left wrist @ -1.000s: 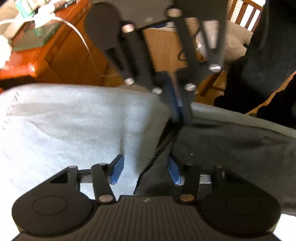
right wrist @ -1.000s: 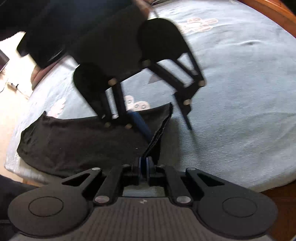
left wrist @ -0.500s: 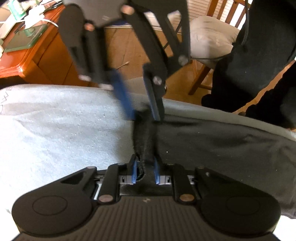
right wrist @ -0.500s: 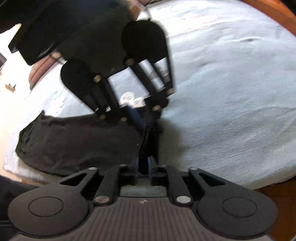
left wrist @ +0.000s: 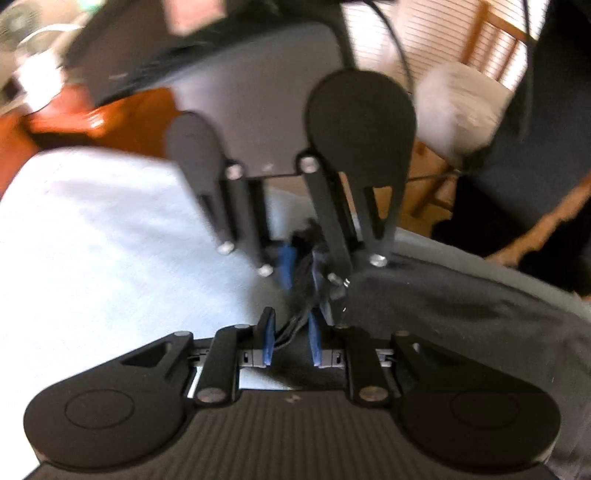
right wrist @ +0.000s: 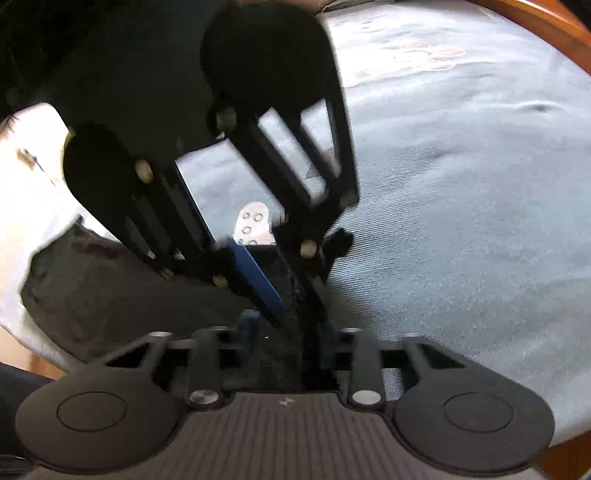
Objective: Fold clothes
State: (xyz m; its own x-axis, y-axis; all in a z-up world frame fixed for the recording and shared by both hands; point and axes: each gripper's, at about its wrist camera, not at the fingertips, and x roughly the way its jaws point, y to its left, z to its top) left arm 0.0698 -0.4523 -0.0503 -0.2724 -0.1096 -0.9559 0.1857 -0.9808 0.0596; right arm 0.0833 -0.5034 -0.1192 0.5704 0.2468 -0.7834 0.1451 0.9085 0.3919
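A black garment (left wrist: 461,314) (right wrist: 110,302) lies on a pale blue-grey bed cover (left wrist: 110,240) (right wrist: 461,221). One edge of it is pulled up into a ridge. My left gripper (left wrist: 290,341) (right wrist: 299,314) has this ridge pinched between its blue pads, though its jaws are opening slightly. My right gripper (right wrist: 286,330) (left wrist: 301,271) faces it tip to tip. Its jaws straddle the same ridge and are closing, with a dark gap still showing beside the cloth. Both views are blurred by motion.
An orange-brown wooden cabinet (left wrist: 110,110) stands beyond the bed. Next to it is a wooden chair with a pale cushion (left wrist: 458,99). A person's dark clothing (left wrist: 535,166) is at the right. The bed's wooden rim (right wrist: 546,22) runs along the far side.
My left gripper went from open to pinching the garment's edge. My right gripper let go of the edge, came down close in front of the left one and now straddles the ridge.
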